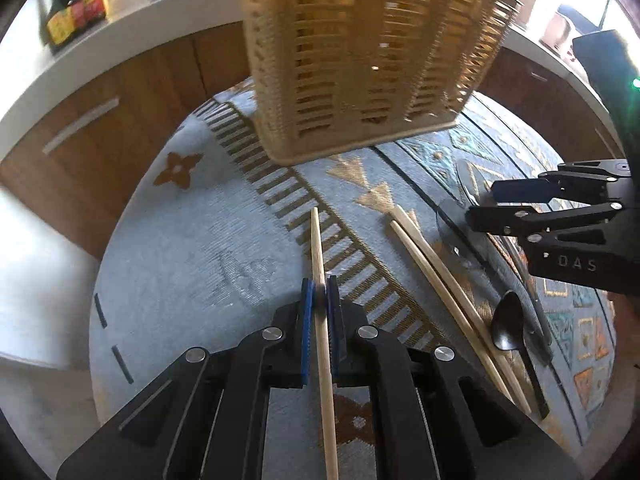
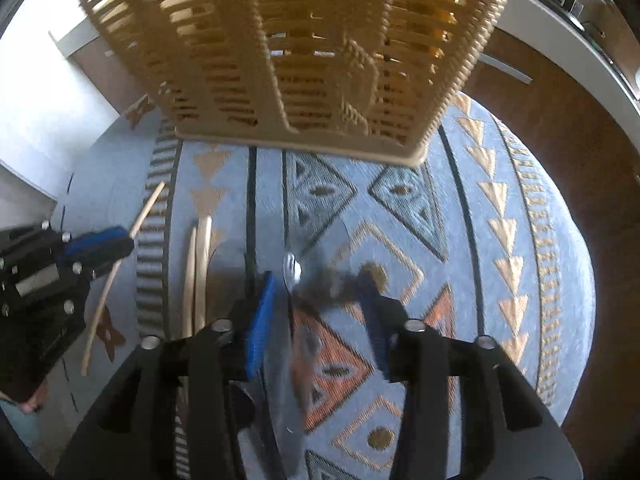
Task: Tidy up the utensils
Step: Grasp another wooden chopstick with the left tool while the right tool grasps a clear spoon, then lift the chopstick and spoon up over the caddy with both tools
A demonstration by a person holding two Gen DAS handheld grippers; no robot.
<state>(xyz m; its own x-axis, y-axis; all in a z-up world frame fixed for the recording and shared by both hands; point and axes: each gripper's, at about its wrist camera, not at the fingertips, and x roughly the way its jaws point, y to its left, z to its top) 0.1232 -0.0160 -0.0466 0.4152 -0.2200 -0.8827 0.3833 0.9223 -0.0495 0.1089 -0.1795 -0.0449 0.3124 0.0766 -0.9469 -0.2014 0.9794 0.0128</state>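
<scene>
Left tool [image 1: 320, 294] around chopstick [image 1: 318, 240], seemingly.

A tan slotted utensil basket [image 1: 360, 56] stands upright on the patterned cloth at 12 o'clock in the left wrist view. One pale wooden chopstick [image 1: 320, 280] runs from 6 o'clock toward the centre, pointing at the basket, pinched between blue pads. A pair of chopsticks [image 1: 444, 292] lies side by side, touching, slanting toward 4 o'clock. Just beside them, at 4 o'clock, a black spoon [image 1: 510, 328] lies flat, bowl toward the basket. Further right, a blurred item cannot be made out.
</scene>
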